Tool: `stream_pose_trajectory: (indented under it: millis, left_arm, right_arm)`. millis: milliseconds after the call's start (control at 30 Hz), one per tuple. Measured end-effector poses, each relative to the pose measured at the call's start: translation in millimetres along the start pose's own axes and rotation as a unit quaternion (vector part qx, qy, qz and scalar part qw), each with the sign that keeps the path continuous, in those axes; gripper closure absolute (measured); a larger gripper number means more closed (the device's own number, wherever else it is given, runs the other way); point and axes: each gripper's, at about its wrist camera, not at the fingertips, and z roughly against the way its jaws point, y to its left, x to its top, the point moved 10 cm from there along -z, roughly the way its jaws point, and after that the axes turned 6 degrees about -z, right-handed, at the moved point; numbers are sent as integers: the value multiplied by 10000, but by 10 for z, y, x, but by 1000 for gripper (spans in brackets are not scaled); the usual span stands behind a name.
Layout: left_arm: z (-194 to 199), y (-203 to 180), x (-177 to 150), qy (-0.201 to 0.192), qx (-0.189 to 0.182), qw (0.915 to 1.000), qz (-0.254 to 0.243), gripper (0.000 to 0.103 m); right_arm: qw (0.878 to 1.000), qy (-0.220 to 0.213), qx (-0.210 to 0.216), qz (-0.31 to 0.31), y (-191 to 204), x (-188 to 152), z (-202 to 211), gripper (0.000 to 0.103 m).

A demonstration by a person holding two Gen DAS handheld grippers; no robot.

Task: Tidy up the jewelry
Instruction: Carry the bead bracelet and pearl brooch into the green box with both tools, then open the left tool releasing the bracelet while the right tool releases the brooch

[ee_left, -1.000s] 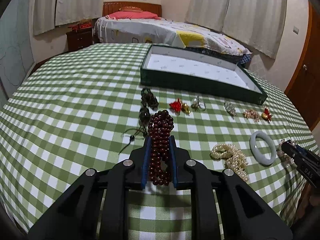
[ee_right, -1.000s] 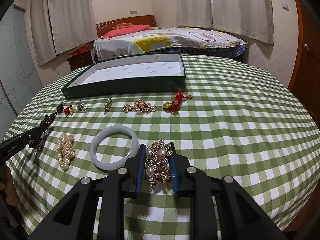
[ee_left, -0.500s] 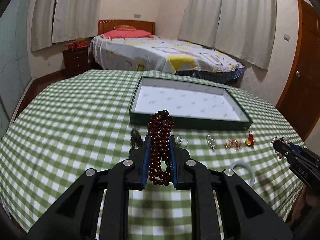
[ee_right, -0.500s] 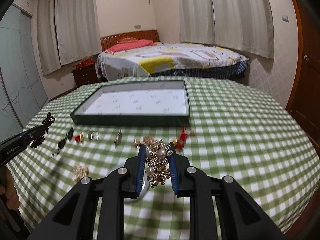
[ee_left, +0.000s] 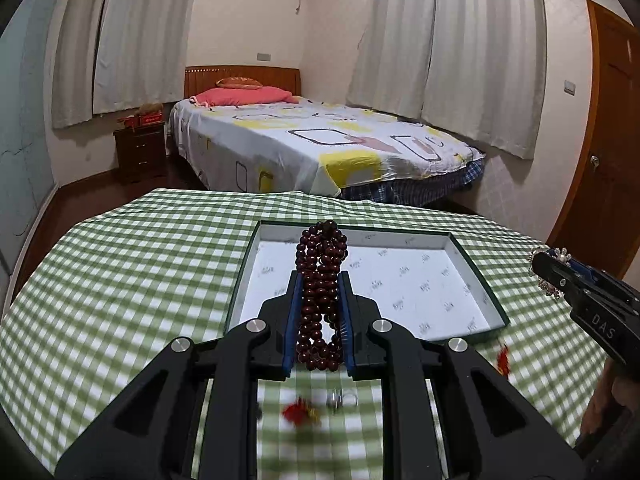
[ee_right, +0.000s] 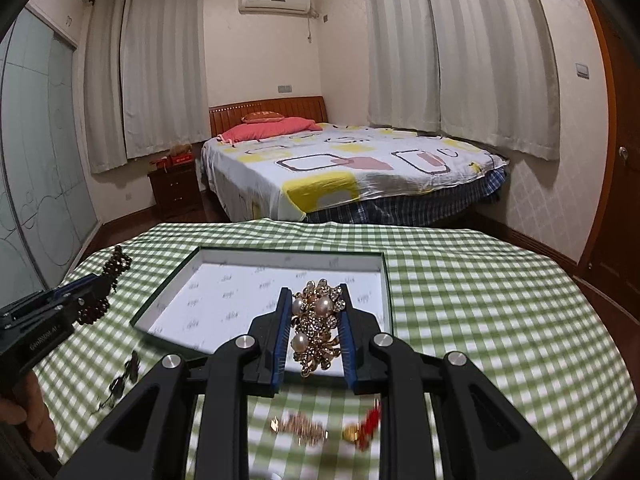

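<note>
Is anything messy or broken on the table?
Nothing looks broken. The green box sits flat and holds nothing yet, and a few small pieces, like a red charm, lie loose on the checked cloth beside it.

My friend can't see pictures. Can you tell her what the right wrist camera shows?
The right claw is clamped on a sparkly gold brooch with pearls, held above a green-checked tablecloth. Just ahead sits an open green tray with nothing in it. At the left edge, the other claw holds dark red beads.

Dim, warm indoor light — fisheye-bent edges, dark corners, near tablecloth motion-blurred.
</note>
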Motion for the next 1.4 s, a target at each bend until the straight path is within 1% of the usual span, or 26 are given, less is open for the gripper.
stream_pose_trajectory:
  millis: [100, 133, 267, 400, 467, 600, 800, 967, 1033, 1133, 1167, 1200, 1267, 1333, 1400]
  left_arm:
    - [-312, -6, 8, 170, 22, 9998, -38, 85]
    - [-460, -2, -13, 275, 36, 9996, -47, 85]
    - [-851, 31, -144, 661, 16, 9978, 22, 85]
    - [-1155, 81, -312, 1061, 31, 9943, 64, 85]
    - [-1229, 102, -373, 1185, 46, 9929, 44, 85]
    - [-1310, 122, -502, 1359, 79, 9907, -41, 85]
    - [-1399, 101, -644, 1557, 68, 9878, -27, 85]
    - [-1427, 101, -650, 1609, 64, 9869, -42, 83]
    - [-1450, 93, -649, 1614, 85, 9868, -46, 76]
    - [-1457, 83, -644, 1610, 70, 9869, -52, 72]
    - [-1457, 79, -646, 1608, 62, 9869, -51, 70]
    - [-1464, 73, -644, 1604, 54, 9870, -50, 64]
    - [-1478, 70, -640, 1597, 46, 9871, -54, 62]
    - [-1477, 72, -643, 1598, 45, 9871, -63, 58]
    - [-1470, 74, -646, 1601, 52, 9871, -64, 56]
  right_arm:
    - [9999, 144, -17, -3, -59, -18, -243, 80]
    - [9998, 215, -22, -7, -74, -42, -330, 80]
    - [9986, 528, -74, 2, -98, -173, -633, 80]
    - [9953, 952, -167, -52, -214, -365, -937, 80]
    - [9937, 1099, -221, -76, -272, -428, -1023, 80]
    - [9913, 1289, -249, -95, -338, -511, -1108, 80]
    - [9885, 1487, -265, -51, -357, -617, -1200, 80]
    - [9868, 1591, -280, -106, -382, -666, -1253, 80]
    - [9861, 1634, -286, -134, -398, -680, -1261, 80]
    - [9860, 1636, -297, -149, -410, -670, -1262, 80]
    - [9860, 1632, -302, -151, -412, -670, -1262, 78]
    - [9861, 1628, -299, -155, -416, -672, -1257, 78]
    - [9862, 1622, -297, -163, -424, -675, -1253, 77]
    - [9863, 1615, -294, -163, -427, -669, -1257, 75]
    - [9866, 1595, -294, -151, -422, -659, -1256, 69]
